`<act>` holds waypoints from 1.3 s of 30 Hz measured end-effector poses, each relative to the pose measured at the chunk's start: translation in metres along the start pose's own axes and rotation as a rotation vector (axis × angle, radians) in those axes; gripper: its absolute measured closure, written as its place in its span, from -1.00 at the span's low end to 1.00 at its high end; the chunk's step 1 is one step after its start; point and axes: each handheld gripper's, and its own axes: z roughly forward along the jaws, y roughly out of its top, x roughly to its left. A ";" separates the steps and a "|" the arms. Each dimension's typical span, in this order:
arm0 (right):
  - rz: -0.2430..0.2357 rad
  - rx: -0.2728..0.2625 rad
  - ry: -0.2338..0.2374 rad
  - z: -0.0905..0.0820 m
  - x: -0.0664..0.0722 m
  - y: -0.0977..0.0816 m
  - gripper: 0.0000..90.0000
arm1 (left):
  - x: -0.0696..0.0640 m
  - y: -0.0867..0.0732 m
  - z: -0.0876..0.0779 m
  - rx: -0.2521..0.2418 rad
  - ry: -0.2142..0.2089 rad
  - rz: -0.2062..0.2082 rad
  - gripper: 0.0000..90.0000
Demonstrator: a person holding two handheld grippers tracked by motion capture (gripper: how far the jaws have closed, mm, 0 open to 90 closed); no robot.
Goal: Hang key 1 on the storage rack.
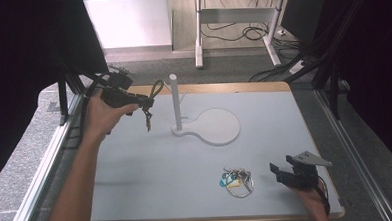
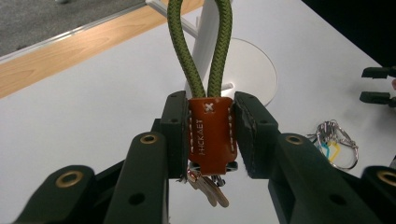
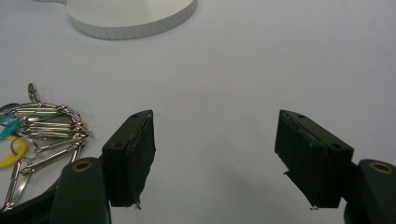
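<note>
Fingers [image 2: 173,135] of my left gripper [image 2: 210,135] pinch the key fob [image 2: 211,133] by its leather tab, leaving its green loop [image 2: 201,46] free ahead for the white post [image 1: 175,101], while my right gripper [image 3: 217,158] gapes wide, idle beside the key bunch [image 3: 32,135].

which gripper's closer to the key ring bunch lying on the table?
Right. The right gripper sits open just beside the bunch of metal rings; the left gripper is far across the table, shut on the green-cord keychain.

The table [image 1: 152,177] has a pale grey top w/ a wooden edge. On it stands a white stand [image 1: 212,127], round flat base w/ upright post, near the middle. A bunch of metal rings [image 1: 237,180] lies nearer the front, right side.
</note>
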 end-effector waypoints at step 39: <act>-0.006 0.011 0.000 0.004 0.002 -0.001 -0.36 | 0.032 0.015 0.050 0.051 -0.056 -0.093 0.49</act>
